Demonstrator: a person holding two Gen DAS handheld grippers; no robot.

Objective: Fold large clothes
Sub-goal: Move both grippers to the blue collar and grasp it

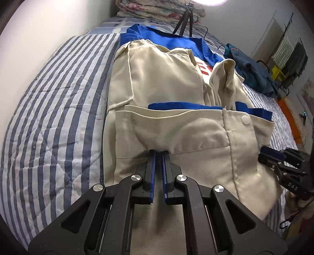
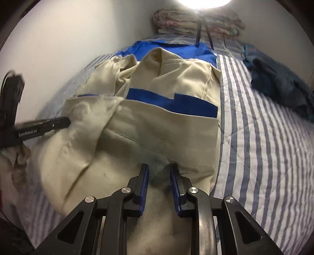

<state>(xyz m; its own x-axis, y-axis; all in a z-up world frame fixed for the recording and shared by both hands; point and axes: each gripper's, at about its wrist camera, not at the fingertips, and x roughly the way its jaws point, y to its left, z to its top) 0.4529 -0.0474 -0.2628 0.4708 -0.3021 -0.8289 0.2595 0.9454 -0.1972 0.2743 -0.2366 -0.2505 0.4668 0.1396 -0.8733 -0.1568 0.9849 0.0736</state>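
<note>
A large beige jacket with blue trim (image 1: 157, 82) lies lengthwise on the striped bed, sleeves folded inward; it also shows in the right wrist view (image 2: 166, 129). My left gripper (image 1: 159, 153) is shut on the jacket's near hem, cloth pinched between its blue pads. It appears from the side in the right wrist view (image 2: 64, 121). My right gripper (image 2: 159, 166) has its jaws slightly apart around a bunch of the hem at the jacket's right side; cloth sits between the pads. It shows at the right edge of the left wrist view (image 1: 263, 155).
The bed has a blue-and-white striped quilt (image 1: 49, 109). A dark teal garment (image 2: 278, 84) lies at the right. A folded floral blanket (image 1: 157, 9) and a black tripod (image 1: 184, 21) stand at the bed's far end. A wall runs along the left.
</note>
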